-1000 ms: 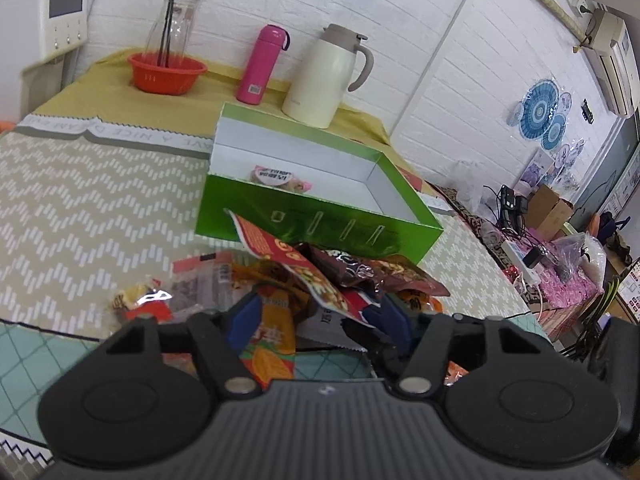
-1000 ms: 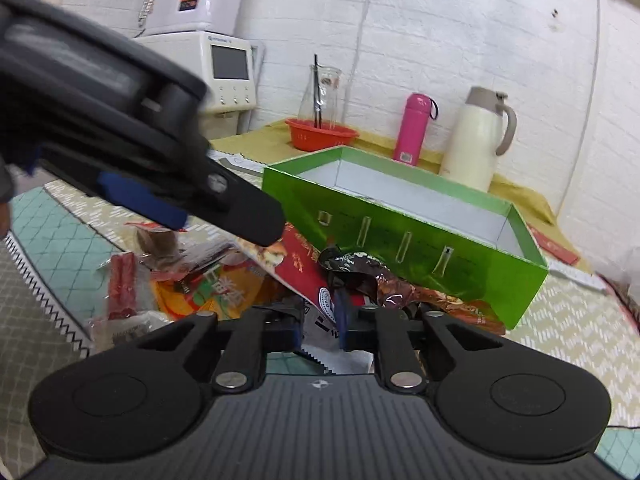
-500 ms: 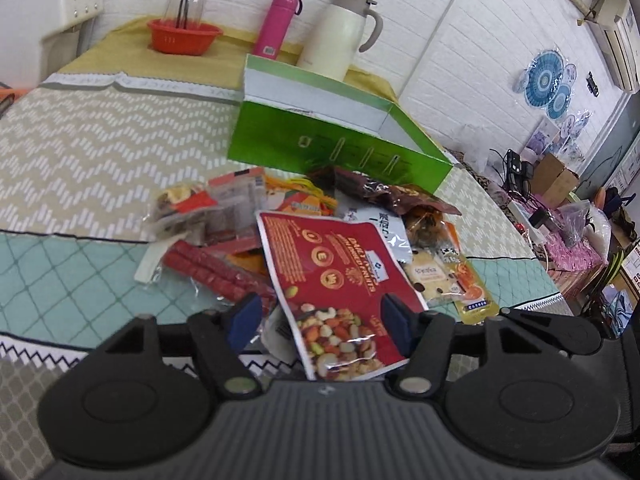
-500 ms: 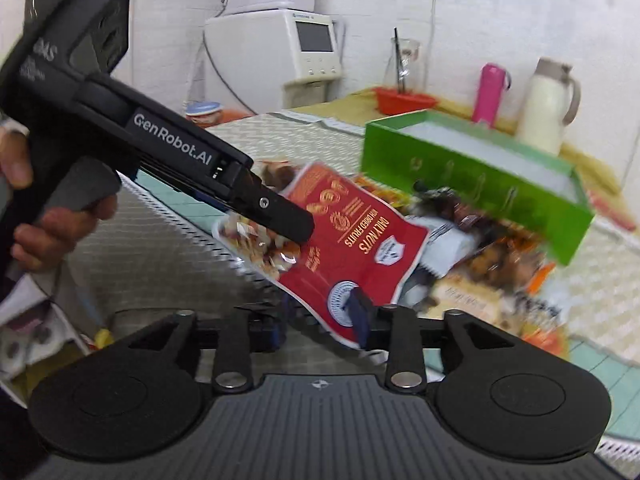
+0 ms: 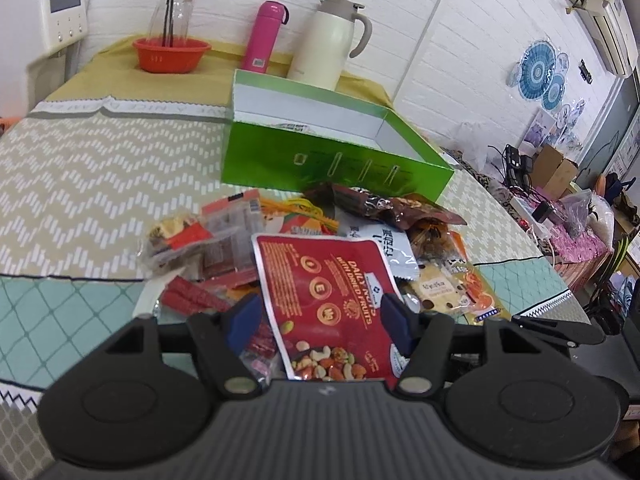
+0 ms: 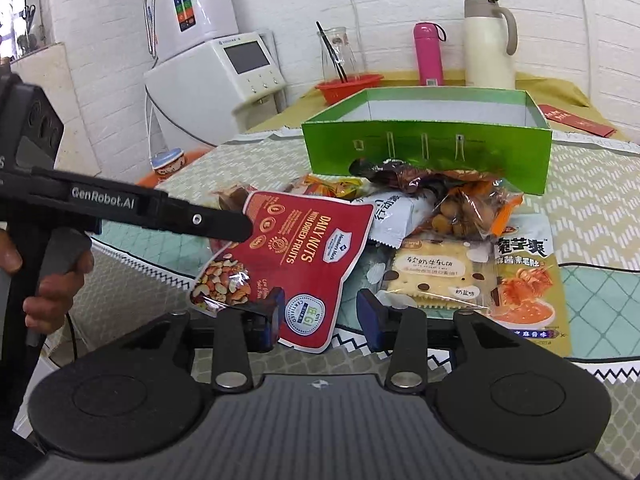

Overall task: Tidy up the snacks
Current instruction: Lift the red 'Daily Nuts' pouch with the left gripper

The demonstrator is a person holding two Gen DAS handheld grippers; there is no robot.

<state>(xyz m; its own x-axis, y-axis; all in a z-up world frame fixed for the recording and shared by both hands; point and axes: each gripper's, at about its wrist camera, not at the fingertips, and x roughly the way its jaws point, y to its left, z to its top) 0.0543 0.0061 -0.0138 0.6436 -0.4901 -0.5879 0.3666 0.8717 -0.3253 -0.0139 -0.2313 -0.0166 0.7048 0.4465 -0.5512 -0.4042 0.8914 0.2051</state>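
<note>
1. The left tool [image 5: 318,320] is spread wide, its blue pads on either side of the red nut bag [image 5: 328,296]; I cannot tell whether they touch it
2. The right tool [image 6: 320,314] is also wide apart, with the bag's lower corner [image 6: 308,316] lying between its fingers and not pinched
3. From the right wrist view the left tool's black finger [image 6: 224,226] reaches over the bag's upper left edge
4. The nut bag lies on top of the snack heap on the worktop [image 5: 80,184], at the near side of the pile
5. Around it are a cracker pack [image 6: 436,272], a yellow noodle pack [image 6: 528,280], a white pouch [image 6: 394,216], red sticks [image 5: 192,298] and a dark brown wrapper [image 5: 384,206]
6. The green box [image 5: 332,164] stands open just behind the heap, the brown wrapper touching its front wall
7. Farther back stand a pink bottle [image 5: 266,34], a cream jug [image 5: 332,42] and a red bowl [image 5: 170,54]
</note>
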